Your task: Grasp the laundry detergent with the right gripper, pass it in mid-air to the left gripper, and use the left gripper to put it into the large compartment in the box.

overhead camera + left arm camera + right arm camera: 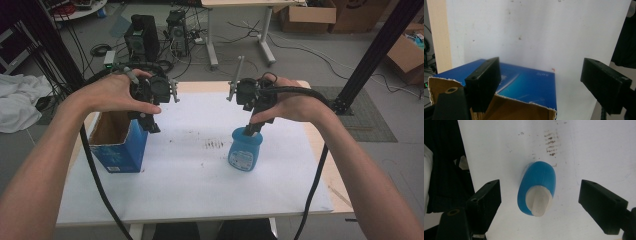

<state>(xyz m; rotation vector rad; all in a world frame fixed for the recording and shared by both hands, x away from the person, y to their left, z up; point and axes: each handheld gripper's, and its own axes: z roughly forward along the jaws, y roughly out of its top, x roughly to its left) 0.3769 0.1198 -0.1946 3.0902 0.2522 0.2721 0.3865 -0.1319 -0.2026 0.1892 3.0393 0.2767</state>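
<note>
Right gripper point(539, 202): jaws wide apart, straddling the cap of the blue bottle point(537, 187), touching nothing. Bottle upright on the table point(200, 190), at 3 o'clock from the open blue box point(120, 142). Advice: lower squarely, centre the cap, then close. Left gripper point(544, 85): jaws apart over the box's corner.

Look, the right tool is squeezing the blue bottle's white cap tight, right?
Not squeezing. In the right gripper view the right tool is open, its jaws wide apart on either side of the blue bottle and clear of its white cap.
</note>
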